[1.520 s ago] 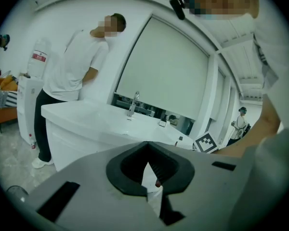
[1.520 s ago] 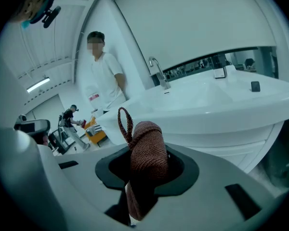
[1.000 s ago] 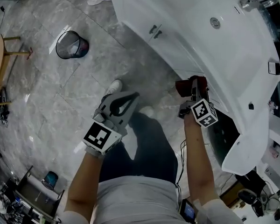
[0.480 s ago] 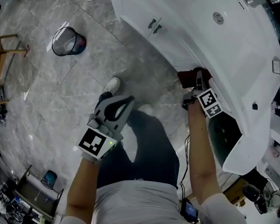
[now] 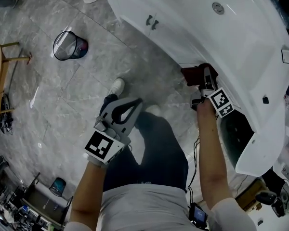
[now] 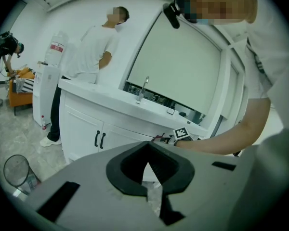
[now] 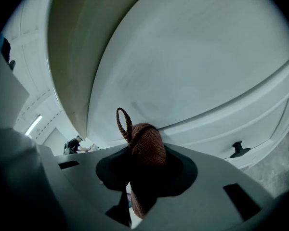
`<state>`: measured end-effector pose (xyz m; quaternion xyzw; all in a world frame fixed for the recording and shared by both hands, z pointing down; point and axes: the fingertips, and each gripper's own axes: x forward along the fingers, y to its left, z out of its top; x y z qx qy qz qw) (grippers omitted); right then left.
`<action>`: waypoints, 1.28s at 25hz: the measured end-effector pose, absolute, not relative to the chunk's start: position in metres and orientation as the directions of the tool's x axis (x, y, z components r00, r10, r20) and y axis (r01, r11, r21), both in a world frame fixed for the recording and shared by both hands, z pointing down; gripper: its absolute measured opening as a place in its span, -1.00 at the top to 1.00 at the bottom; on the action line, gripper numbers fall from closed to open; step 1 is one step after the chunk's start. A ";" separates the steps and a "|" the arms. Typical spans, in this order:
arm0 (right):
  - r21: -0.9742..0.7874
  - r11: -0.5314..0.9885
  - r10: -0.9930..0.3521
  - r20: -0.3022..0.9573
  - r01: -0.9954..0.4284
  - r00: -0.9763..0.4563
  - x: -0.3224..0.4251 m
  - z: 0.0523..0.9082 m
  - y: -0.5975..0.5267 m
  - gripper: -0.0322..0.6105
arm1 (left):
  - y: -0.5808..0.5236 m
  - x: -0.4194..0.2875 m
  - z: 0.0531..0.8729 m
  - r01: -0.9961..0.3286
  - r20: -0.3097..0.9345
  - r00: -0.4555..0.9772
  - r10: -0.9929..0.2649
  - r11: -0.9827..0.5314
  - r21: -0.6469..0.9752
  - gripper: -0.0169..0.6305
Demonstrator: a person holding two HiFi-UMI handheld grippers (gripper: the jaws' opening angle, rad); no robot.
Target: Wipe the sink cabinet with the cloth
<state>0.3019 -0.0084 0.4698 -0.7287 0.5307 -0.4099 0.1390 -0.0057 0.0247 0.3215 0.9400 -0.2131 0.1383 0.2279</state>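
Note:
The white sink cabinet (image 5: 183,28) runs across the upper right of the head view, with two dark door handles (image 5: 151,21). My right gripper (image 5: 204,78) is shut on a brown-red cloth (image 5: 192,74) and holds it against the cabinet's front under the counter. In the right gripper view the cloth (image 7: 144,150) bulges from the jaws, its loop up, close to the white cabinet panel (image 7: 192,71). My left gripper (image 5: 127,107) hangs over the floor by my legs, shut and empty; in its own view the gripper (image 6: 147,170) looks toward the cabinet (image 6: 86,129).
A wire waste bin (image 5: 67,46) stands on the grey marble floor at left. A wooden stool (image 5: 0,66) is at the far left. Another person (image 6: 94,52) stands at the cabinet's far end. A dark opening (image 5: 233,134) shows below the counter at right.
My right gripper with the cloth has slid a little up and right along the cabinet front. The left gripper stayed roughly in place by my legs.

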 end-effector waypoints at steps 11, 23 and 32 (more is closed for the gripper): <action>-0.712 -0.396 -0.904 0.413 -0.580 0.111 0.330 0.461 0.031 0.58 | 0.047 0.022 0.318 -0.395 0.357 0.896 -0.265 -0.843 0.366 0.91; -0.680 -0.423 -0.892 0.428 -0.599 0.143 0.376 0.447 0.091 0.59 | 0.069 0.053 0.314 -0.303 0.347 0.922 -0.172 -0.878 0.371 0.91; -0.629 -0.489 -0.862 0.453 -0.605 0.226 0.416 0.447 0.143 0.58 | 0.080 0.072 0.314 -0.257 0.340 0.932 -0.125 -0.890 0.377 0.91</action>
